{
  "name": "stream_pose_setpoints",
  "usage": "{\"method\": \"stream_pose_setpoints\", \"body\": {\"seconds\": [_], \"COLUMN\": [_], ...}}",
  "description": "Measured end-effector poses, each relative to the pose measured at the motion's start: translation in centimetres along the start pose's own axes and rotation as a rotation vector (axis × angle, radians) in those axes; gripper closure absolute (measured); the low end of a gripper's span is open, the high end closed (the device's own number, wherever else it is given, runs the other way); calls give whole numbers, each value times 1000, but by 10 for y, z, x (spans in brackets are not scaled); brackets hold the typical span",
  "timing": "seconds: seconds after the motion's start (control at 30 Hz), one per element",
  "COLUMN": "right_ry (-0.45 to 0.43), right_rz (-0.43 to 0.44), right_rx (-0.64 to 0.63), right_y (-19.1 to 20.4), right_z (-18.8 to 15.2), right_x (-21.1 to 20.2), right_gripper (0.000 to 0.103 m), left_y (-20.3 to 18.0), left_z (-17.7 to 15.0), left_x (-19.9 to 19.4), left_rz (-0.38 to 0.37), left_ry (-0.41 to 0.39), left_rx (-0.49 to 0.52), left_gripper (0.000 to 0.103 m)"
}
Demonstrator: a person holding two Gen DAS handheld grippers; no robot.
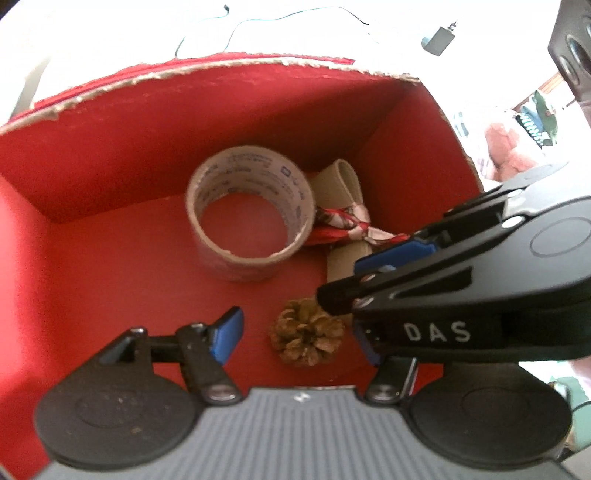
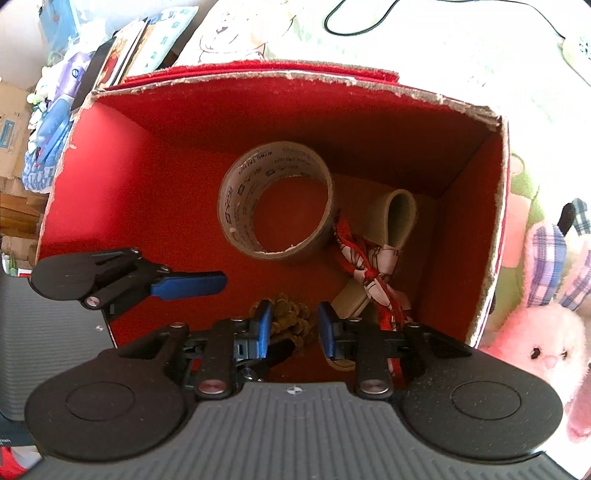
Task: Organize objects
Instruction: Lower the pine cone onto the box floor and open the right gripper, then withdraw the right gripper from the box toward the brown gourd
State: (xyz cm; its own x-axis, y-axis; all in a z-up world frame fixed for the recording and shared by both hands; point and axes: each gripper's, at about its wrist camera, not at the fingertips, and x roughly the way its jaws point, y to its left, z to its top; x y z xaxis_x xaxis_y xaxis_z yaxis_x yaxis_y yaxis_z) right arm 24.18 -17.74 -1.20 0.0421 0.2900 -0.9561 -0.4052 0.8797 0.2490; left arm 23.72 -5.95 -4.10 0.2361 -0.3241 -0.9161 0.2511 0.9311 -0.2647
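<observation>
An open red cardboard box (image 1: 110,155) (image 2: 155,155) holds a roll of brown packing tape (image 1: 251,218) (image 2: 277,199), a beige folded strap tied with a red-and-white cloth (image 1: 343,221) (image 2: 373,266), and a pine cone (image 1: 306,336) (image 2: 291,317). The pine cone lies on the box floor near the front. My left gripper (image 1: 297,341) is open wide, its fingers on either side of the cone and above it. My right gripper (image 2: 295,328) (image 1: 343,278) reaches in from the right, open, just over the cone and not gripping it.
The box has torn, ragged rims (image 2: 406,92). A pink plush rabbit (image 2: 546,332) sits right of the box, and books and packets (image 2: 74,92) are stacked to its left. Cables (image 1: 229,26) and a small adapter (image 1: 439,38) lie on the bright surface behind.
</observation>
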Motion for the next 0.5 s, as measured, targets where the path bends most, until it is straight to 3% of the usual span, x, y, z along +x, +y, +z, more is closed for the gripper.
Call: {"method": "stream_pose_setpoints", "body": {"seconds": [0.5], "right_ry": [-92], "right_rz": [8], "right_rx": [-9], "right_y": [7], "right_z": [-15], "right_x": [-19], "right_gripper": [73], "left_y": [-17], "left_z": [-15], "left_x": [-40], "left_rz": [208], "left_ry": [-99], "left_rx": [17], "left_gripper": [33]}}
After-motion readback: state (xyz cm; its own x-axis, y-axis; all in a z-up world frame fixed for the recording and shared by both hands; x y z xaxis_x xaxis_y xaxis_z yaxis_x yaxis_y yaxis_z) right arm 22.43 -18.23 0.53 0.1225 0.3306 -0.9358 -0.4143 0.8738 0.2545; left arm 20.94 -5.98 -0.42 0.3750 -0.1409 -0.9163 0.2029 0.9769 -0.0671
